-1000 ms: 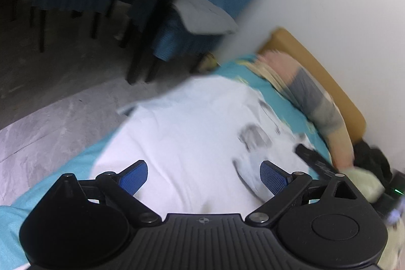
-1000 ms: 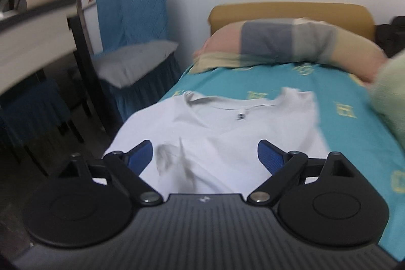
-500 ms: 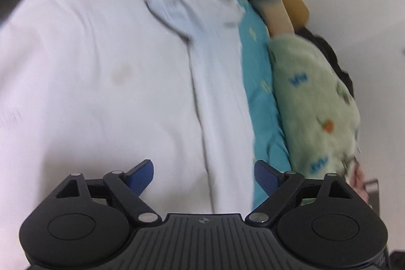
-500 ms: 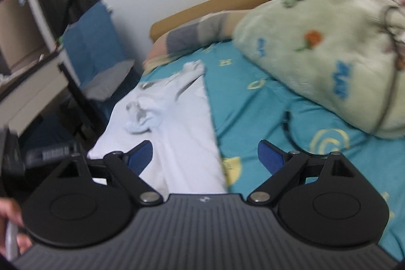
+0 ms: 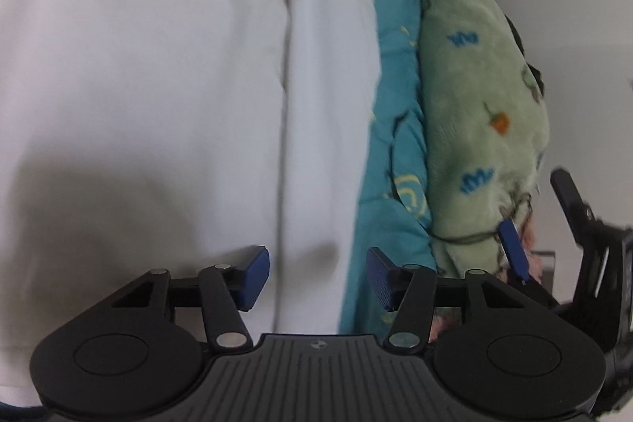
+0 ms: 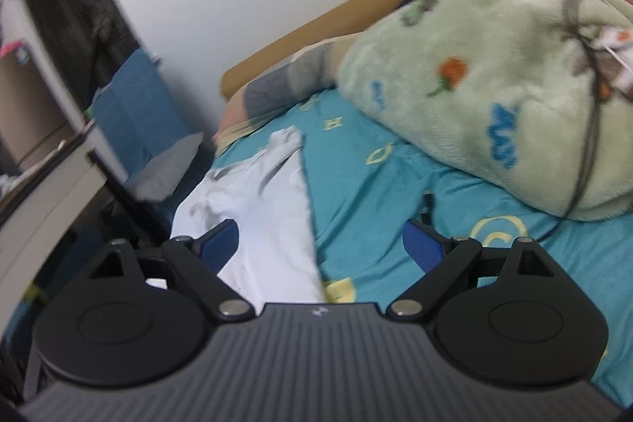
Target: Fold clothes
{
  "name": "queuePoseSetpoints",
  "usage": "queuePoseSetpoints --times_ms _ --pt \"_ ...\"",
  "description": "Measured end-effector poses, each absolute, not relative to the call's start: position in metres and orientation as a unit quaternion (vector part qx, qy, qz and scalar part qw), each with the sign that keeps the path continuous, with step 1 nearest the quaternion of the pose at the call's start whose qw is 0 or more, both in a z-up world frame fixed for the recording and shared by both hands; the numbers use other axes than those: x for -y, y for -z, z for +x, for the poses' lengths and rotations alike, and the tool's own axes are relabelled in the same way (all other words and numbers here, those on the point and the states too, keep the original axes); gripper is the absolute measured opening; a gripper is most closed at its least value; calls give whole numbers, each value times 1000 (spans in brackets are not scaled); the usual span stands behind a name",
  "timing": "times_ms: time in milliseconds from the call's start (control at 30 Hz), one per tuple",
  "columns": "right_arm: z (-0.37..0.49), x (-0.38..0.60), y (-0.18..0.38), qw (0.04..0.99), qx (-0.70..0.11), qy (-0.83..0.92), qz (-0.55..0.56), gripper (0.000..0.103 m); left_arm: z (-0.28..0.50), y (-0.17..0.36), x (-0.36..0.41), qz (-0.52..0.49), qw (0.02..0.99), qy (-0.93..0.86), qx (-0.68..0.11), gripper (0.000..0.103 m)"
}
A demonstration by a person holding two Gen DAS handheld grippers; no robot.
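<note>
A white T-shirt (image 5: 158,74) lies flat on a teal bedsheet (image 5: 391,74), with its right side folded inward along a long straight crease. My left gripper (image 5: 318,277) is open and empty, low over the shirt's lower right edge. In the right wrist view the same shirt (image 6: 269,216) lies at the left of the bed. My right gripper (image 6: 322,248) is open and empty above the shirt's right edge and the sheet (image 6: 379,192). The right gripper also shows at the right edge of the left wrist view (image 5: 554,232).
A green fleece blanket (image 6: 494,86) is heaped on the right of the bed, with a cord over it. A striped pillow (image 6: 285,82) and a tan headboard (image 6: 316,26) lie at the far end. A blue-covered chair (image 6: 134,109) and a desk (image 6: 43,176) stand left of the bed.
Both grippers have swung to the right side of the shirt and dropped closer to it. The shirt's right side now lies folded inward. The left gripper's jaws have narrowed somewhat.
</note>
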State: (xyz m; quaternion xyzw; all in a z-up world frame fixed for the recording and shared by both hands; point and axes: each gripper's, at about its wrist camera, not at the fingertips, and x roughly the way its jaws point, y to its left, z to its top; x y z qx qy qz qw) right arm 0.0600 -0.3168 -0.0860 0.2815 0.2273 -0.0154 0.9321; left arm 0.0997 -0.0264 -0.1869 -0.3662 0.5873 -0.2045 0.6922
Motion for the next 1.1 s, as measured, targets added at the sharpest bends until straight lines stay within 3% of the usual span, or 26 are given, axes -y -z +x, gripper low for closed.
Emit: queuePoseSetpoints --times_ms 133,267,333,400,433,867,1100 --pt "63 334 93 921 -224 30 316 91 81 198 47 -321 692 224 -607 54" --pt "75 335 104 919 -241 55 308 91 82 199 45 -340 677 220 -615 55" --pt "81 336 111 916 -251 64 308 91 83 201 44 -342 671 213 -622 47" --pt "86 335 116 912 -260 69 311 91 85 199 44 -326 675 203 -630 9" --pt "88 335 118 911 -261 68 311 91 84 198 42 -319 677 198 -633 4" --pt "95 320 117 927 -265 47 261 91 65 100 -25 -248 751 141 -595 1" --pt "97 307 117 933 -268 39 236 91 73 123 -24 -149 777 75 -607 1"
